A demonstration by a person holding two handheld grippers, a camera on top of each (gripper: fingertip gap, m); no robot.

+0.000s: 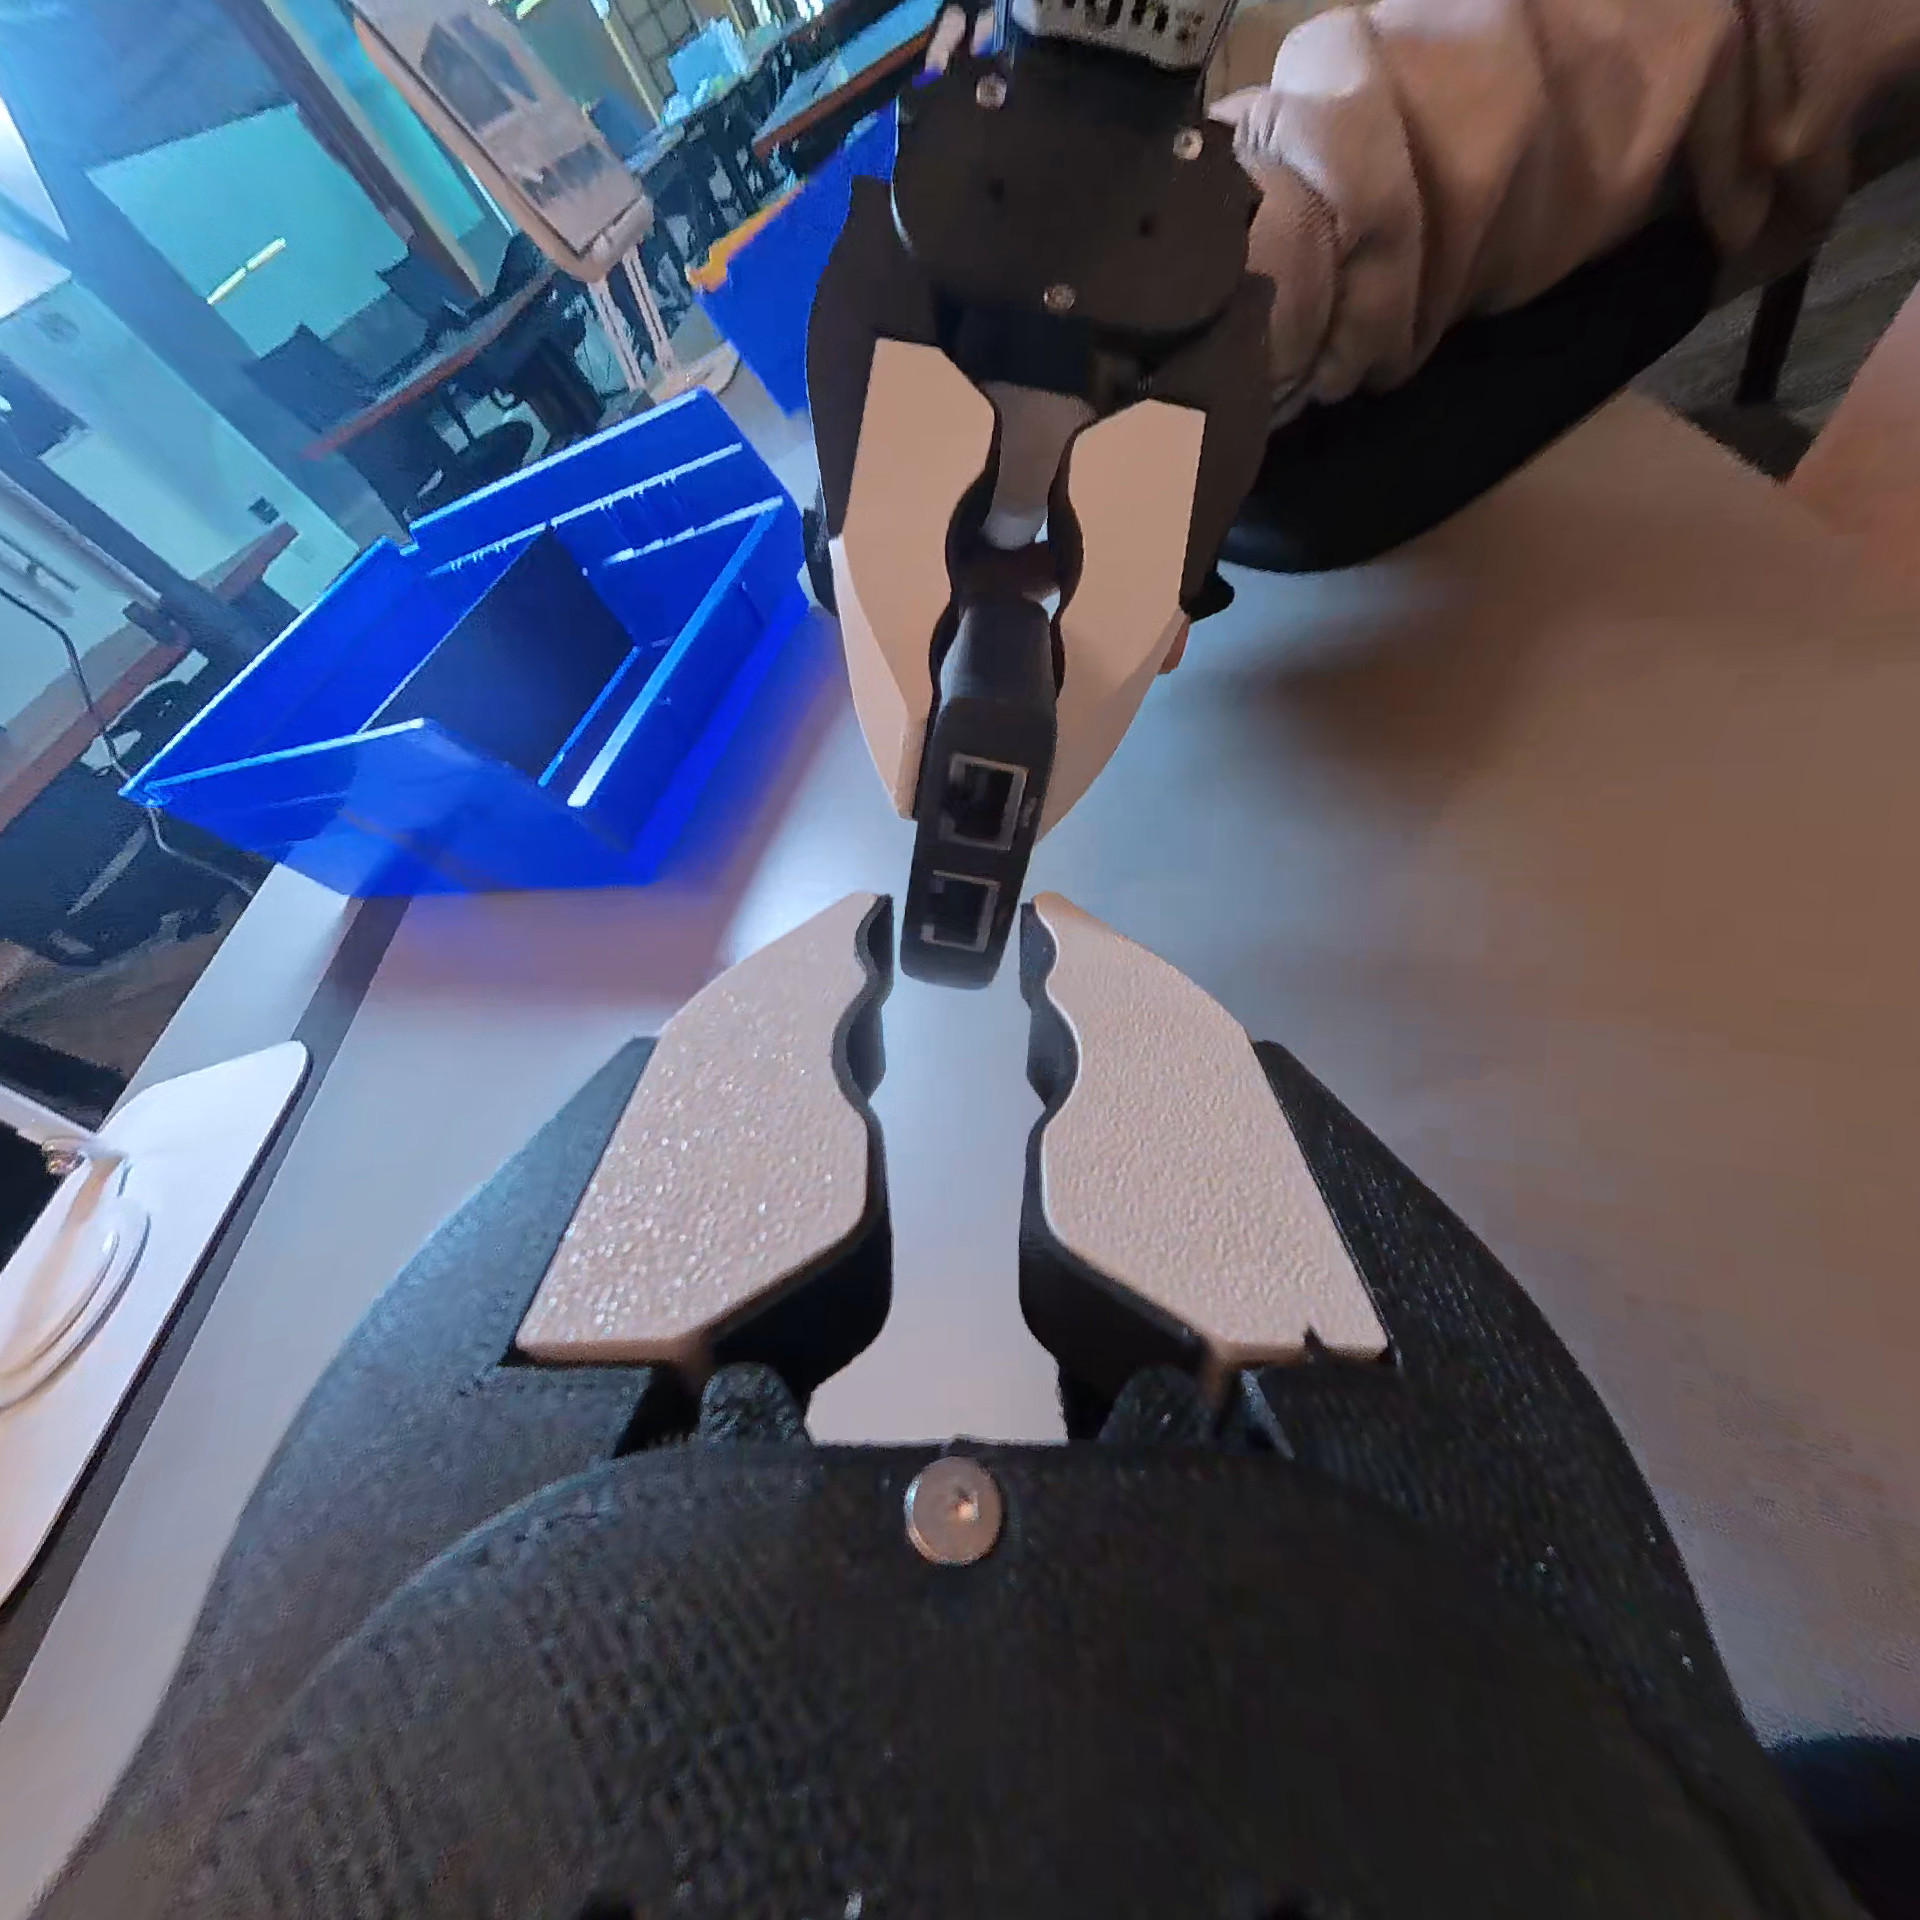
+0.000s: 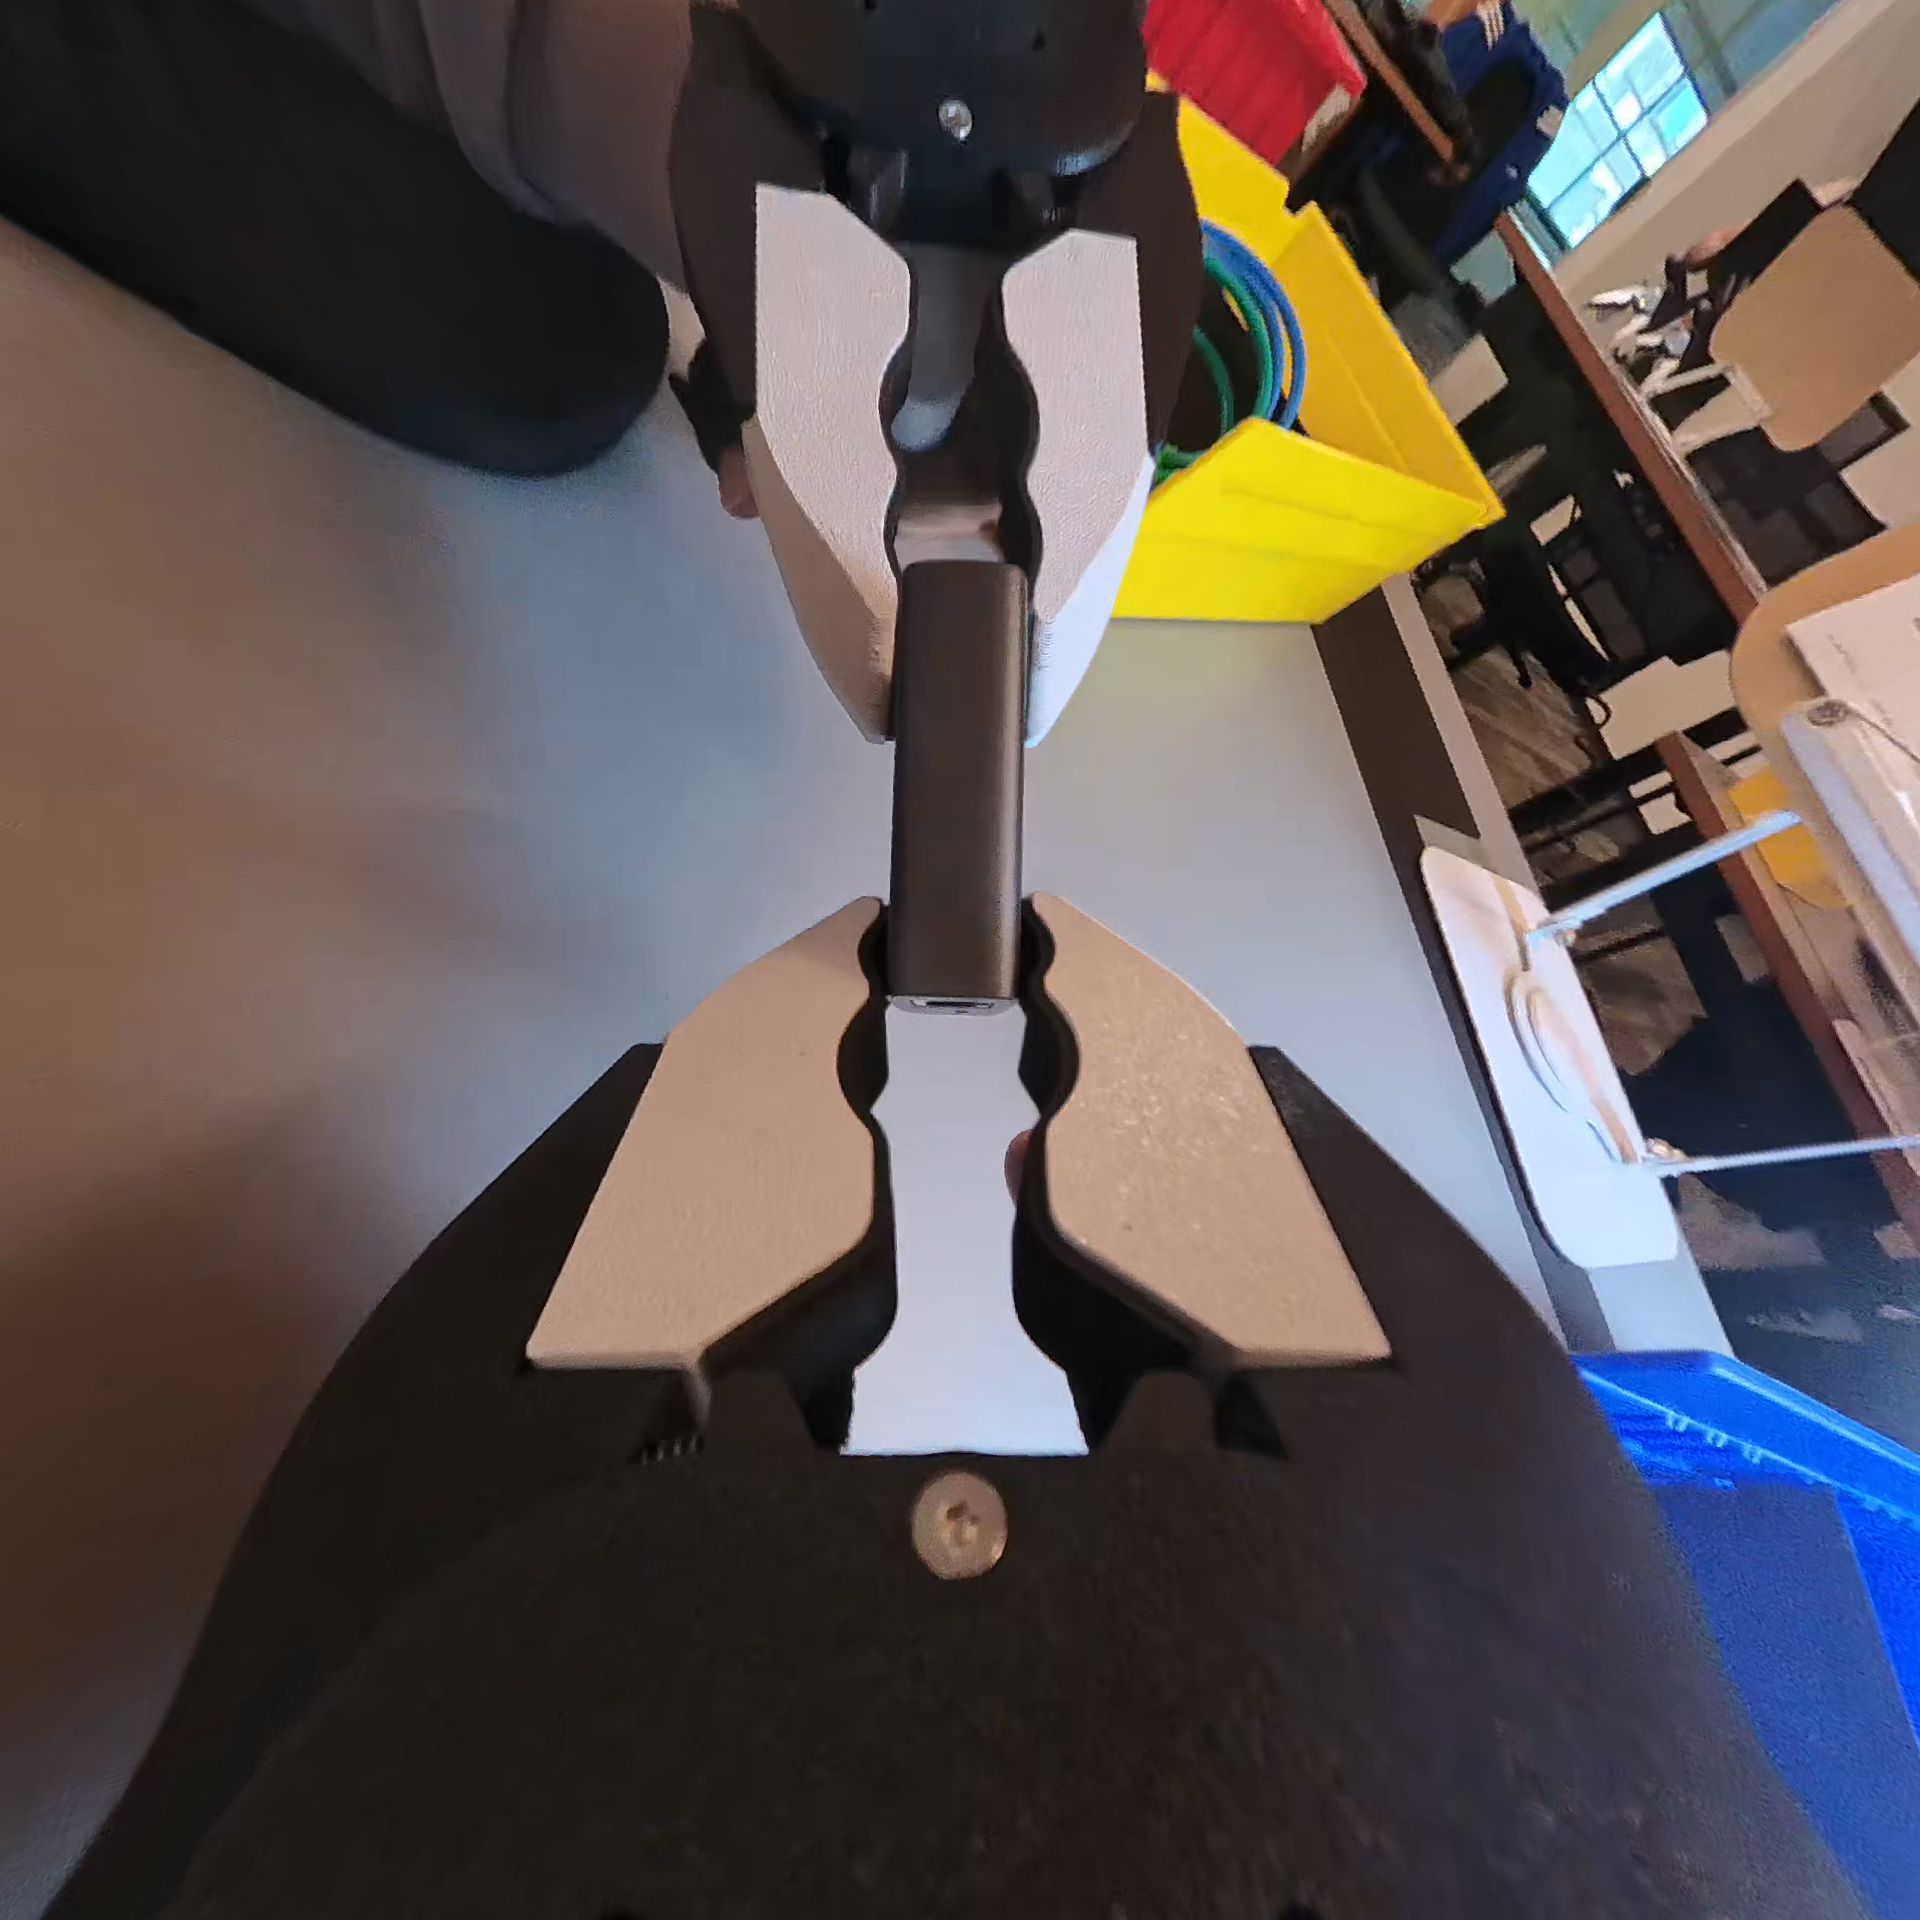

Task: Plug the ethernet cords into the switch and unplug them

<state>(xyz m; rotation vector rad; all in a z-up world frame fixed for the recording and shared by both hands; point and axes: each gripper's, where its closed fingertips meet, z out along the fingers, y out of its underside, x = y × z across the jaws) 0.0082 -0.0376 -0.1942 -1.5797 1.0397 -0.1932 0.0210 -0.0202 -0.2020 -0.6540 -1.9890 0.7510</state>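
The task looks barely begun, or else back at its start. The switch (image 1: 971, 821), a small black box, is held up above the table (image 1: 1455, 935) between the 2 tongs, which face each other. Its 2 ports (image 1: 977, 800) point toward the left wrist camera and both are empty. The only cords (image 2: 1247, 343) in view are blue and green coils lying in the yellow bin (image 2: 1351, 499). So every plugging and unplugging step appears to be ahead: a cord has to be fetched, seated in a port, then pulled out.

The right tongs (image 2: 956, 925) are closed narrowly on the end of the switch away from the ports, with the fingers pressed against its sides. The left tongs (image 1: 956, 914) are open only a little wider than the box and bracket its port end. A thin sliver of gap seems to show on each side, so I cannot tell whether they grip it or merely flank it.

As for room, the middle of the table is bare. The blue bin (image 1: 468, 707) sits near the left tongs, close to the table's dark edge (image 1: 343, 987), with a white stand base (image 1: 156, 1195) just beyond that edge. The yellow bin stands on the far side of the left tongs from the right wrist camera, so the left tongs are likely the ones to reach it. A sleeve (image 1: 1507, 208) rests behind the right tongs.
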